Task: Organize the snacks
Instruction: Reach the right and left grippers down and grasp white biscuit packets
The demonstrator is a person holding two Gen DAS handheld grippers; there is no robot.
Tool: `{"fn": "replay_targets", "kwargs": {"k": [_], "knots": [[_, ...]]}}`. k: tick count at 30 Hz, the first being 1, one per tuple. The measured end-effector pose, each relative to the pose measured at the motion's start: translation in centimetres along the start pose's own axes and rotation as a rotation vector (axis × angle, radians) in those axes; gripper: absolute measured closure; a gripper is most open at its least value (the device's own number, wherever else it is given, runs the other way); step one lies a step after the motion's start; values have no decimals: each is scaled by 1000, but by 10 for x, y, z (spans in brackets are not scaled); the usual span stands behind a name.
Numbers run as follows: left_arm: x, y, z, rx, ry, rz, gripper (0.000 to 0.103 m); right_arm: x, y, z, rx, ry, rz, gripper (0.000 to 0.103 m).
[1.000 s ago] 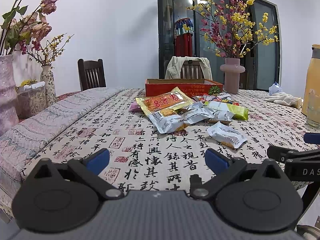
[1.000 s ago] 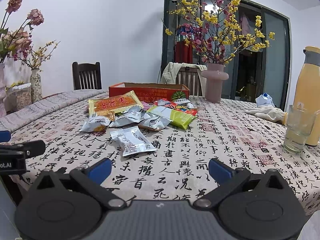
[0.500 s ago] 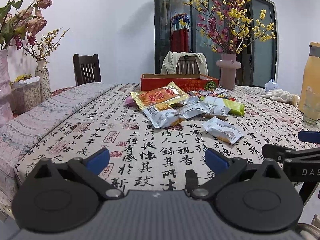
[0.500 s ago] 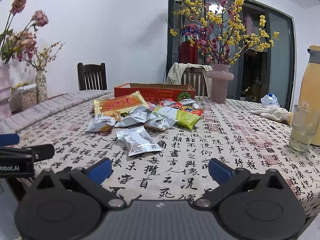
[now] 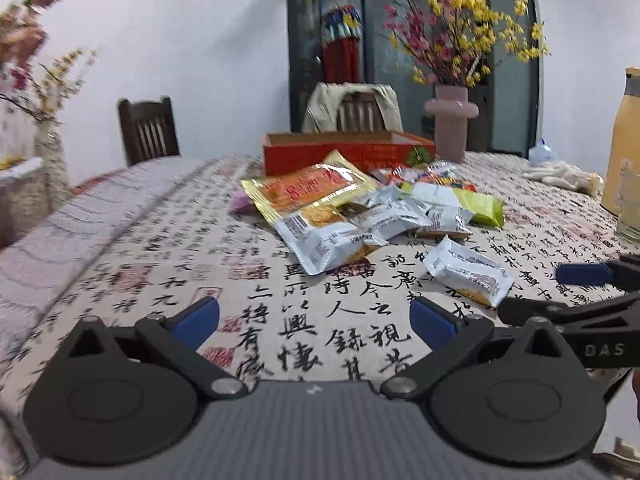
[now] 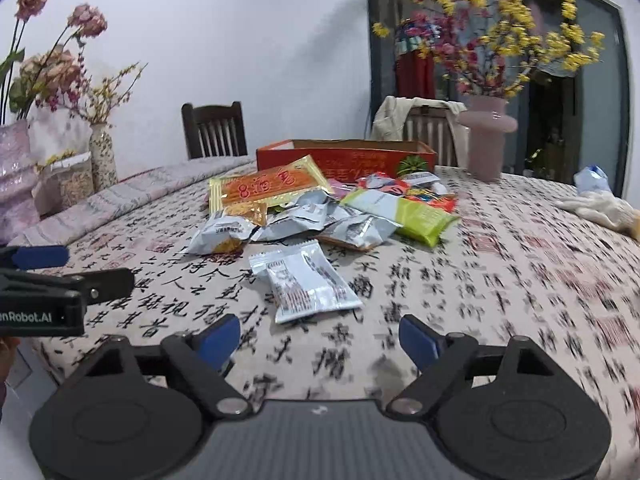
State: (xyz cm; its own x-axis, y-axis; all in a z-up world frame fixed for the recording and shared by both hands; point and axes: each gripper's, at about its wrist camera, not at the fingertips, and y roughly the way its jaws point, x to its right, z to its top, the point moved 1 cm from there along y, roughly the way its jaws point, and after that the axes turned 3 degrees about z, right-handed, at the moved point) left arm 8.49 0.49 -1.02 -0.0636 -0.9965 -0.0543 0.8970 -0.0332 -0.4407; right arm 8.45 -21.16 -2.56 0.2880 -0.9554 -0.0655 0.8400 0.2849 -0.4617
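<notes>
With both the left gripper and right gripper hovering, fingers apart and empty, the lone white packet is lying just ahead of the right fingers, probably slippery enough to skid across the worktop.

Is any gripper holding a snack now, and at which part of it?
Nothing is held. The left gripper and the right gripper are both open and empty, short of the white packet.
</notes>
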Motion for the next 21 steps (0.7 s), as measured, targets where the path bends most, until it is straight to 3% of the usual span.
{"fn": "replay_targets", "kwargs": {"k": [5,10,14,21], "knots": [[-5,25,15,-28,0,-36,1,-4,31,18,-51,-61,23,26],[-8,49,30,-43,57,-83,17,-7,58,30,-109,-93,56,28],[-9,72,45,-47,96,-126,19,0,72,40,-144,-69,93,52],[-7,115,63,-75,158,-255,18,10,76,55,-130,-68,102,61]]}}
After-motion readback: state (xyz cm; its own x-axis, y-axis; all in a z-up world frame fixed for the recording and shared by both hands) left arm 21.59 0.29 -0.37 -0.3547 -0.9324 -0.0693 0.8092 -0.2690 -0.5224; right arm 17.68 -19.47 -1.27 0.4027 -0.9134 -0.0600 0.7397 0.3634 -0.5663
